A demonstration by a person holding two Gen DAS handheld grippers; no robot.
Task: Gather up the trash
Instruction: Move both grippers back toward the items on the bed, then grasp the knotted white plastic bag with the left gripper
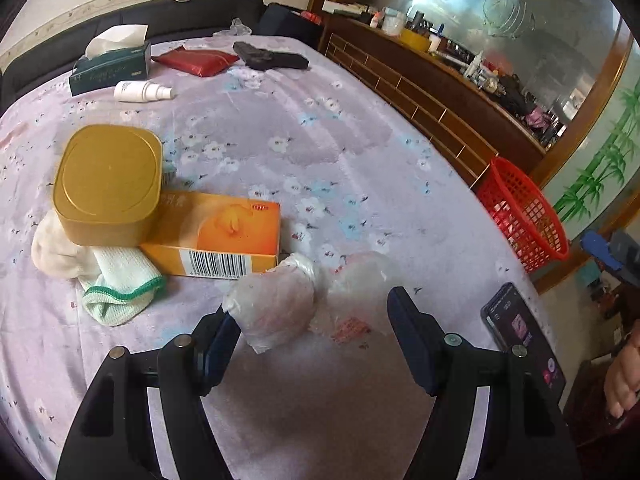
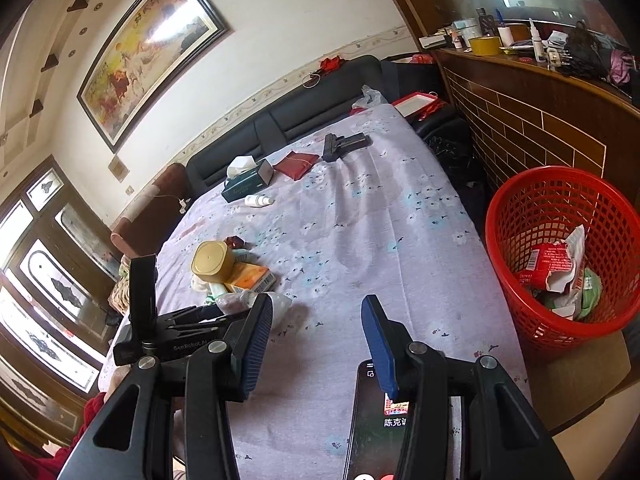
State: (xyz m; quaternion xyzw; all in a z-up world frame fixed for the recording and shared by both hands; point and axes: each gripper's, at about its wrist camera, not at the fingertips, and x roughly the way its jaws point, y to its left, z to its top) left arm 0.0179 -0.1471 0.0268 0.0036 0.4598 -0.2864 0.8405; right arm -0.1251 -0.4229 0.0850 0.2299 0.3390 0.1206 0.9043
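Left gripper (image 1: pixel 316 320) has its jaws apart and low over the bed (image 1: pixel 360 140); crumpled clear plastic bags (image 1: pixel 280 304) lie between the fingers, the left pad beside one, contact unclear. Right gripper (image 2: pixel 316 332) has its jaws apart with nothing between them, near the bed's foot edge above a lit phone (image 2: pixel 372 420). Mid-bed is open. Gold tin (image 1: pixel 108 184), orange box (image 1: pixel 216 236) and sock (image 1: pixel 120 284) crowd just left of the bags. Red basket (image 2: pixel 560 252), holding wrappers, stands on the floor off the right edge, against a wooden cabinet (image 2: pixel 540 120).
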